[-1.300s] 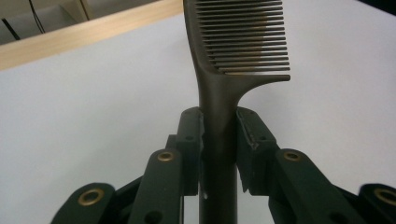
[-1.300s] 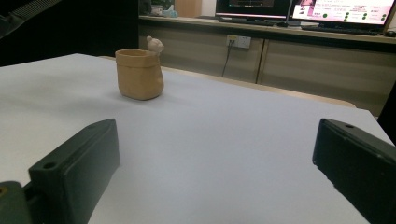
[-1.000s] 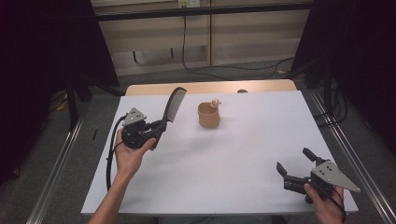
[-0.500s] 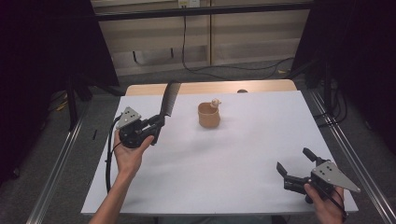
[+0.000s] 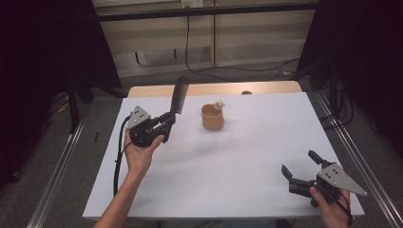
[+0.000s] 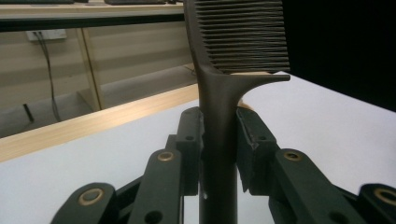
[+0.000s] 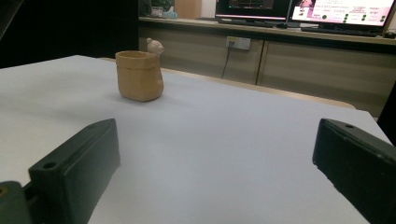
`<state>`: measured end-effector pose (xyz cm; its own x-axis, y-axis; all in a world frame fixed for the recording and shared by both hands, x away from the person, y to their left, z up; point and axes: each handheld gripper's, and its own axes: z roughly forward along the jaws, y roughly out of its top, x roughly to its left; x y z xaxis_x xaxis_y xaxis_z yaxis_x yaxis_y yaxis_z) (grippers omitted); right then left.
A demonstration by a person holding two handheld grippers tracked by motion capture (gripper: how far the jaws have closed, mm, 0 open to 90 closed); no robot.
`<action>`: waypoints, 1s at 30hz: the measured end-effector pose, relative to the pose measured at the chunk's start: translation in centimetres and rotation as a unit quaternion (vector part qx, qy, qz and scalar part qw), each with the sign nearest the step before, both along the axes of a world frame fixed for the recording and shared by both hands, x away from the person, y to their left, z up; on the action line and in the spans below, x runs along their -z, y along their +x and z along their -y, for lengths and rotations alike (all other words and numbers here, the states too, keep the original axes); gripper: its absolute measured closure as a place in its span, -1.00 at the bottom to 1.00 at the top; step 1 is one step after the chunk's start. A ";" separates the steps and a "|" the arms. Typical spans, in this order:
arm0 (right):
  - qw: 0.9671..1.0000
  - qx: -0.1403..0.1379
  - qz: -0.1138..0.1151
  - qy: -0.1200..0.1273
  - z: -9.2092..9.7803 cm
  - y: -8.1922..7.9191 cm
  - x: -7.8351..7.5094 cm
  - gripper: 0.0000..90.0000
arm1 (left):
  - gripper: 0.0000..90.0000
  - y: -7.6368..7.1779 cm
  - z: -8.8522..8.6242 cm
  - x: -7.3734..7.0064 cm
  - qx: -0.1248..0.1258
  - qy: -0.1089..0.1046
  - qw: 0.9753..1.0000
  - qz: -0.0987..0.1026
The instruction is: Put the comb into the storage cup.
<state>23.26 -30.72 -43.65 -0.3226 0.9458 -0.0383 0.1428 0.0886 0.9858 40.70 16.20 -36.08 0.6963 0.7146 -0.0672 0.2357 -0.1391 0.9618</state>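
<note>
A black comb [image 5: 179, 95] stands almost upright above the left part of the white table [image 5: 247, 156]; my left gripper [image 5: 167, 118] is shut on its handle. In the left gripper view the comb [image 6: 219, 93] rises between the two jaws, teeth toward the right. A small tan cup [image 5: 212, 117] with a tiny bear figure on its rim stands at the table's middle back, right of the comb. My right gripper [image 5: 300, 167] rests open near the front right corner, nothing between its jaws. In the right gripper view the cup [image 7: 139, 74] sits far ahead to the left.
A wooden strip [image 5: 214, 89] borders the table's far edge. Metal rails [image 5: 57, 175] run along both sides. Cables [image 5: 190, 42] hang against the beige cabinets behind. Monitors [image 7: 327, 11] stand on a counter in the right gripper view.
My left gripper has lifted the comb and moved it slightly left and up, turning it more upright. The right gripper has stayed put.
</note>
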 end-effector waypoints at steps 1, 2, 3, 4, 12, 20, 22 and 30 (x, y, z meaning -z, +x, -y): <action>1.000 0.000 -0.001 0.001 0.0 0.0 0.0 -0.99 | 0.62 0.1 0.2 0.0 0.003 -0.003 1.000 0.001; 1.000 0.000 -0.001 0.001 0.0 0.0 0.0 -0.99 | 0.62 0.1 0.3 0.0 0.004 -0.004 1.000 0.002; 1.000 0.000 -0.001 0.001 0.0 0.0 0.0 -0.99 | 0.62 0.1 0.5 0.0 0.005 -0.006 1.000 0.002; 1.000 0.000 -0.001 0.001 0.0 0.0 0.0 -0.99 | 0.62 0.1 0.7 0.0 0.007 -0.005 1.000 0.005; 1.000 0.000 -0.001 0.001 0.0 0.0 0.0 -1.00 | 0.62 0.6 1.8 0.1 0.013 -0.009 1.000 0.007; 1.000 0.000 -0.001 0.001 0.0 0.0 0.0 -1.00 | 0.62 1.2 2.9 0.0 0.019 -0.009 1.000 0.010; 1.000 0.000 -0.001 0.001 0.0 0.0 0.0 -0.99 | 0.62 1.3 3.3 -0.1 0.025 -0.006 1.000 0.015; 1.000 -0.001 -0.001 0.001 0.0 0.0 0.0 -1.00 | 0.62 1.7 4.7 -0.4 0.033 -0.010 0.999 0.019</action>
<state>23.27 -30.74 -43.66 -0.3255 0.9449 -0.0354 0.1444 0.0866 0.9857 42.44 11.46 -35.64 0.7439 0.6661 -0.0532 0.1893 -0.1338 0.9727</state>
